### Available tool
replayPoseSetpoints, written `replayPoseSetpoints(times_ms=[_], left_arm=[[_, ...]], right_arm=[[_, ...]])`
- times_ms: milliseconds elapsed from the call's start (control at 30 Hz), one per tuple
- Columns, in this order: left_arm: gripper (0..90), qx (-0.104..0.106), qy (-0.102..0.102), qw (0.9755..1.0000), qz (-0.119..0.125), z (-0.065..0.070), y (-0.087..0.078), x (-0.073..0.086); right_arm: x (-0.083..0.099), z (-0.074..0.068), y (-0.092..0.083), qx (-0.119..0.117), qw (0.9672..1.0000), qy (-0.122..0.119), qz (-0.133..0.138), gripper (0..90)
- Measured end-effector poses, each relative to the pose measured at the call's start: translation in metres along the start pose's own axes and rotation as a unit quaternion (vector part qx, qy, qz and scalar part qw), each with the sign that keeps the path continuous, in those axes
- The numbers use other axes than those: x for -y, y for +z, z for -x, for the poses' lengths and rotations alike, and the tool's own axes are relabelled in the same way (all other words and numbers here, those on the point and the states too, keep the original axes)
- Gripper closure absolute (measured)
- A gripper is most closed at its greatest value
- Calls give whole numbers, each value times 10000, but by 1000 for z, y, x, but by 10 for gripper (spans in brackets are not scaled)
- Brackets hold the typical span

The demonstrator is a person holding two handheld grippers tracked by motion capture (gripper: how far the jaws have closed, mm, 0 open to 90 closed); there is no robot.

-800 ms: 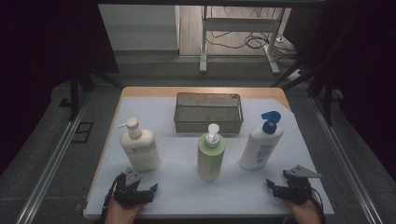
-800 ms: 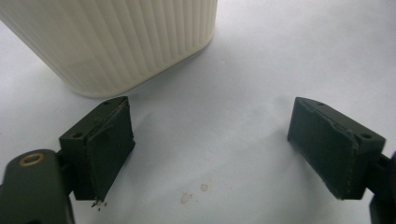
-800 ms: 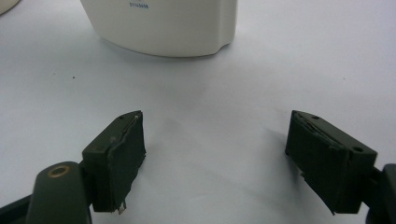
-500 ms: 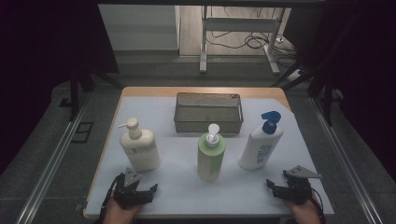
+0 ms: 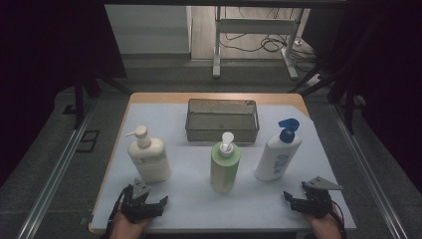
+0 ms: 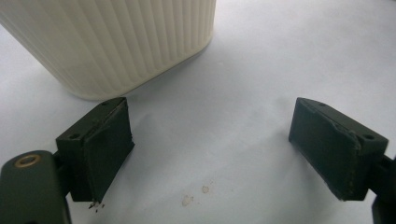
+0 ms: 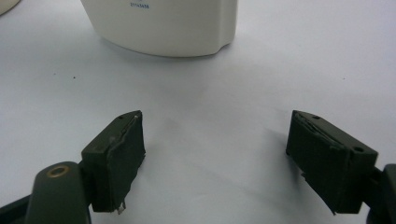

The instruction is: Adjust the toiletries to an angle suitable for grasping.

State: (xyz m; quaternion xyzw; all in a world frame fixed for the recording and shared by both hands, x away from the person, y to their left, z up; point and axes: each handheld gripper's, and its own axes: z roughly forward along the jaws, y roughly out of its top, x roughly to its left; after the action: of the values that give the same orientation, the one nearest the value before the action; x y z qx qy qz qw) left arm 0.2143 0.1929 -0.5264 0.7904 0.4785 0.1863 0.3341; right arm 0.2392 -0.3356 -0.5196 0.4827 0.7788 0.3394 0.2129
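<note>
From above, the left claw (image 5: 160, 203) is lying on the bench (image 5: 199, 211) just before the cream bottle (image 5: 148, 158); the right claw (image 5: 289, 198) is resting near the white bottle (image 5: 276, 155). In the left gripper view, the jaws are spreading wide, empty, the ribbed cream bottle (image 6: 112, 42) just ahead. In the right gripper view, the jaws are gaping, empty, the white bottle (image 7: 163, 23) standing beyond.

- Cream bottle (image 5: 148, 159): ribbed plastic, faintly glossy, with a paper-like label.
- Green bottle (image 5: 225, 167): smooth plastic with a soft sheen.
- White bottle (image 5: 276, 157): smooth glossy plastic under a blue plastic pump.
- Basket (image 5: 222, 120): fine metal mesh, dull grey.
- Table cover (image 5: 209, 204): matt, pale, smooth sheet over a wooden top.
- Left gripper (image 6: 212, 154), right gripper (image 7: 215, 158): matt black plastic, pads rough and worn.
</note>
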Motion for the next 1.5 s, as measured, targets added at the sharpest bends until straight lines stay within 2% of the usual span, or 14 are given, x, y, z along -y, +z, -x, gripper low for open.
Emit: replayPoseSetpoints(times_ms=[267, 433, 900, 1067, 1133, 1200, 1300, 1500], left_arm=[[128, 1, -1, 10000, 1, 0, 0, 0], [128, 2, -3, 10000, 4, 0, 0, 0], [128, -8, -7, 10000, 6, 0, 0, 0], [129, -9, -8, 10000, 9, 0, 0, 0], [129, -9, -9, 10000, 9, 0, 0, 0], [129, -10, -9, 10000, 9, 0, 0, 0], [129, -11, -13, 10000, 11, 0, 0, 0], [129, -10, -16, 10000, 17, 0, 0, 1]], right_arm=[[-3, -1, 0, -72, 9999, -6, -146, 138], [-6, -1, -2, -59, 9997, -60, -248, 137], [-22, 10, -20, -137, 9997, 151, -132, 134], [-30, 12, -26, -150, 9997, 211, -42, 245], [-34, 13, -28, -218, 9997, 114, -10, 312], [-39, 12, -29, -190, 9998, 1, -43, 330], [-46, 16, -28, -306, 9995, 41, -34, 378], [-57, 23, -23, -351, 9994, 1, -49, 489]])
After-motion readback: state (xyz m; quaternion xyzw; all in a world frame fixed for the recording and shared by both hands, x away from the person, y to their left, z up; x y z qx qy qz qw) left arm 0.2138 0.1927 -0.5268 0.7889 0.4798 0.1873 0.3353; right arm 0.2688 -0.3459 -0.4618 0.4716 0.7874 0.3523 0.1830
